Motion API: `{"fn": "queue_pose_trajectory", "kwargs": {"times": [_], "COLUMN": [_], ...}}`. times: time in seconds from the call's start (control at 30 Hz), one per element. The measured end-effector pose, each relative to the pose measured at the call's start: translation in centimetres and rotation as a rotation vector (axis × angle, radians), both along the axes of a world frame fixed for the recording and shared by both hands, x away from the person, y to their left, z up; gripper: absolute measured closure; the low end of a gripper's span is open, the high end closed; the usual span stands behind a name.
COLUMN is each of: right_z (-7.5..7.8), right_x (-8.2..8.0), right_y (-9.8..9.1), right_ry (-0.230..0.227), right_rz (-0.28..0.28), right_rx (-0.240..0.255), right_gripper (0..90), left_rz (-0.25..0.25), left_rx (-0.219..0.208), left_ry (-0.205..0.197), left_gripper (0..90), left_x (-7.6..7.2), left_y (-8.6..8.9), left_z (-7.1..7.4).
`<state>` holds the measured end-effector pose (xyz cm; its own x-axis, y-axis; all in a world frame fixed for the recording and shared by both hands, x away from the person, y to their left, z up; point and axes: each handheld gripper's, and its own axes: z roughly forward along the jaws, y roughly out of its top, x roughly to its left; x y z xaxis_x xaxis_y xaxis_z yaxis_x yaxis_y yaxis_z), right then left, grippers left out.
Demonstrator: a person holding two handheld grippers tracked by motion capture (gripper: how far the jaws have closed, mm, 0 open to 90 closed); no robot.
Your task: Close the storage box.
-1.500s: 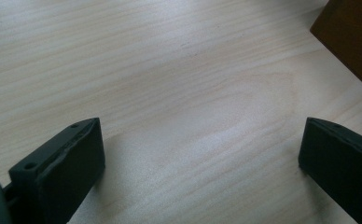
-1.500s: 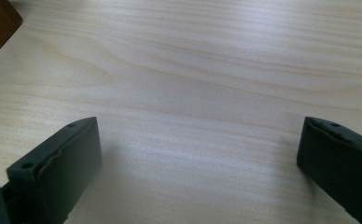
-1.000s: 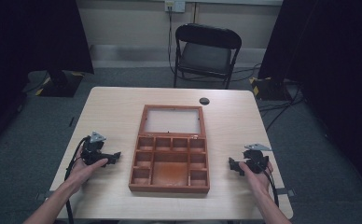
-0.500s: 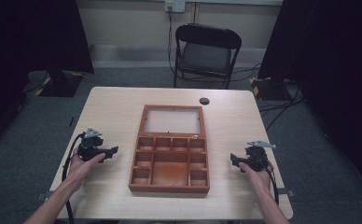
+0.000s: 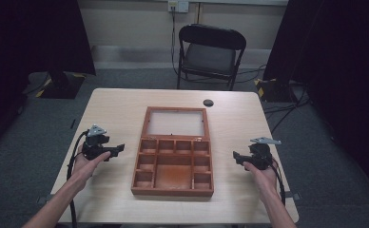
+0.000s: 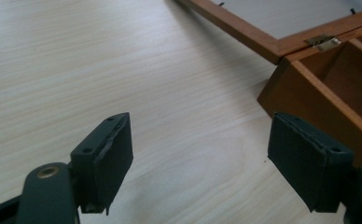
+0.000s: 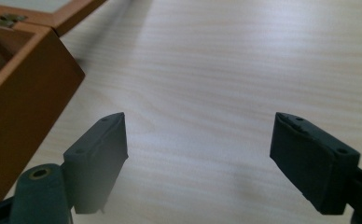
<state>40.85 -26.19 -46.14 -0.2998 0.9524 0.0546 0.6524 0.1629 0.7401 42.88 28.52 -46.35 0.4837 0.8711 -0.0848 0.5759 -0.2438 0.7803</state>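
Observation:
An open wooden box (image 5: 173,192) with several compartments sits mid-table, and its glass-panelled lid (image 5: 175,123) lies flat behind it. My left gripper (image 5: 118,149) hovers left of the box and points toward it. In the left gripper view, the left gripper (image 6: 200,163) is open over bare tabletop, with the box corner (image 6: 319,88) ahead on the right. My right gripper (image 5: 236,156) hovers right of the box, also pointing at it. The right gripper (image 7: 198,161) is open too, with the box wall (image 7: 16,88) at the left. Both pairs of jaws have just been closing, and nothing is between them.
A small black round object (image 5: 208,102) lies near the table's far edge. A black folding chair (image 5: 211,50) stands behind the table. Dark curtains flank the room. Bare light wood tabletop (image 5: 111,114) lies on both sides of the box.
Both hands have lifted their grippers a little off the table, keeping to their own sides of the box. The box has not moved.

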Motion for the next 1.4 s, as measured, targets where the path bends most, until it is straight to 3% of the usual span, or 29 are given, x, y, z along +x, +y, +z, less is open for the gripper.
{"fn": "queue_pose_trajectory", "kwargs": {"times": [0.1,0.2,0.23,0.3,0.37,0.47,0.5,0.57,0.6,0.63,0.67,0.73,0.77,0.9,0.97,1.07,1.13,1.2,1.3,1.4], "right_z": [1.1,1.6,2.2,2.7,3.4,4.1,4.7,5.0,5.4,5.4,5.5,5.4,5.3,4.3,3.5,2.3,1.2,0.9,0.4,0.1], "right_x": [0.6,1.2,1.9,2.5,3.4,4.3,5.0,5.2,6.0,6.3,6.6,7.1,7.4,7.9,8.5,9.4,10.2,10.4,11.0,11.2], "right_y": [0.4,0.7,1.2,1.8,2.4,3.2,3.8,4.1,4.8,5.0,5.4,6.0,6.4,7.4,8.1,8.8,9.3,9.4,9.9,10.3], "right_ry": [-0.035,-0.037,-0.031,-0.028,-0.034,-0.039,-0.057,-0.067,-0.061,-0.065,-0.071,-0.067,-0.063,-0.064,-0.047,-0.012,0.026,0.028,0.067,0.057], "right_rz": [0.032,0.059,0.080,0.092,0.110,0.117,0.128,0.132,0.165,0.167,0.175,0.192,0.205,0.235,0.256,0.260,0.262,0.266,0.261,0.256], "right_rx": [0.013,0.032,0.046,0.060,0.064,0.062,0.032,0.025,0.059,0.057,0.050,0.049,0.048,0.050,0.038,0.037,0.043,0.047,0.060,0.054], "right_gripper": [20.2,21.0,21.6,21.0,20.6,18.2,15.3,14.5,16.2,16.0,16.0,15.9,16.0,19.9,19.5,19.2,17.4,17.6,17.2,16.9], "left_rz": [-0.007,-0.021,0.002,-0.011,-0.003,0.002,-0.026,-0.028,-0.038,-0.039,-0.039,-0.042,-0.059,-0.055,-0.057,-0.068,-0.070,-0.070,-0.076,-0.071], "left_rx": [-0.026,-0.016,-0.022,-0.015,-0.034,-0.033,0.009,0.022,0.025,-0.005,-0.005,-0.027,0.008,0.019,-0.020,-0.021,-0.044,-0.050,-0.049,-0.081], "left_ry": [0.041,0.076,0.049,0.062,0.053,0.045,0.024,0.011,-0.002,-0.007,-0.007,0.007,0.034,0.025,0.043,0.072,0.097,0.110,0.124,0.159], "left_gripper": [21.6,20.4,22.7,21.4,21.8,20.3,18.3,18.6,18.7,18.4,17.9,18.0,17.9,18.5,19.9,20.0,20.2,20.1,19.6,19.0], "left_x": [0.4,1.1,1.5,2.0,3.2,3.8,4.2,4.4,4.7,5.2,5.2,5.8,6.3,6.5,6.8,7.3,7.7,8.0,8.3,8.6], "left_y": [-0.2,-0.3,-0.3,-0.3,-0.6,-1.1,-1.6,-2.1,-2.4,-2.9,-2.9,-3.4,-4.0,-4.9,-5.3,-6.0,-6.5,-6.7,-7.1,-7.3], "left_z": [0.0,0.5,1.0,1.2,1.9,2.4,3.0,3.3,3.7,4.0,4.0,3.9,3.5,2.8,2.1,1.1,0.6,0.4,0.2,0.1]}}
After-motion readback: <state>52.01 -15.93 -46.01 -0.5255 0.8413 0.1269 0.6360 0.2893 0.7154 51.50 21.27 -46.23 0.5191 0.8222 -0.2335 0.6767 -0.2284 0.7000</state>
